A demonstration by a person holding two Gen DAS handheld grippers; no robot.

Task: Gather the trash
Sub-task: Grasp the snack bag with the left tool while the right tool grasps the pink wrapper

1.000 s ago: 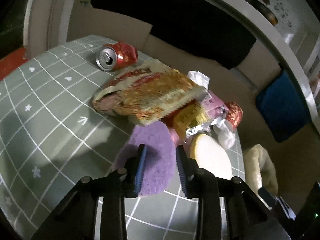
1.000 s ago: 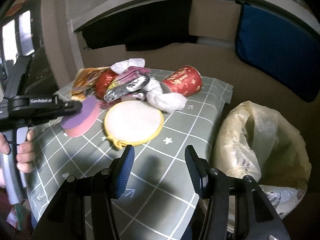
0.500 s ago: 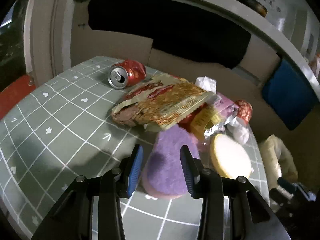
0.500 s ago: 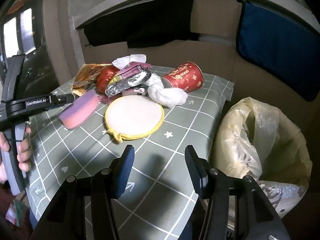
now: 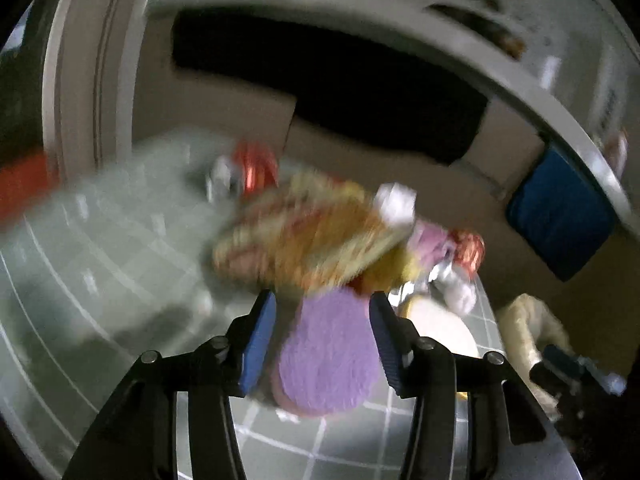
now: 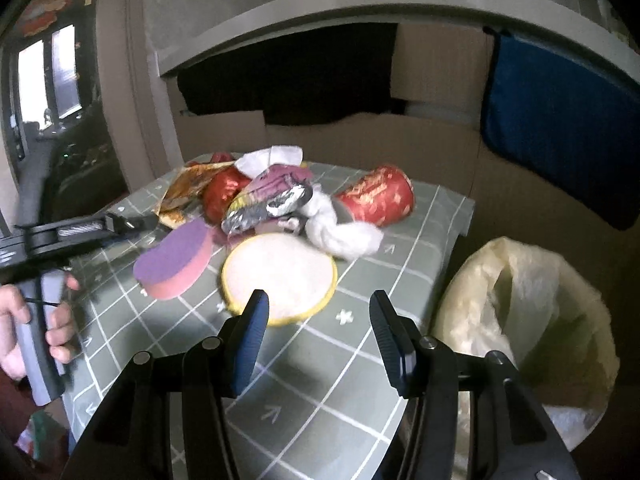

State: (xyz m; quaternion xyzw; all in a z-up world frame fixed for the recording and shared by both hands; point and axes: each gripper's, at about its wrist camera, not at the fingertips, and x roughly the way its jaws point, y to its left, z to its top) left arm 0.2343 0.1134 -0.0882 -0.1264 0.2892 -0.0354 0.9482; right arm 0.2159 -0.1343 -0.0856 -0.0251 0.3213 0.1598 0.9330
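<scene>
Clearly, one purple sponge (image 6: 173, 262) lies on the table (image 6: 320, 380) between the spread fingers of the left gripper (image 5: 322, 332), untouched. Beside it lie one round yellow-rimmed pad (image 6: 280, 272), one red paper cup (image 6: 378, 196), one crushed can (image 5: 250, 170) and several wrappers. The right gripper (image 6: 318, 332) hangs released near one plastic trash bag (image 6: 528, 320).

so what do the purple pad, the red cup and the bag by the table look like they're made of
Purple oval pad: looks like soft sponge foam, with a matte fuzzy purple top and a pink edge layer.
Red gold-printed cup: probably coated paper, with a slight sheen; it lies on its side.
Pale yellow bag: thin plastic film, translucent, crinkled and glossy.
</scene>
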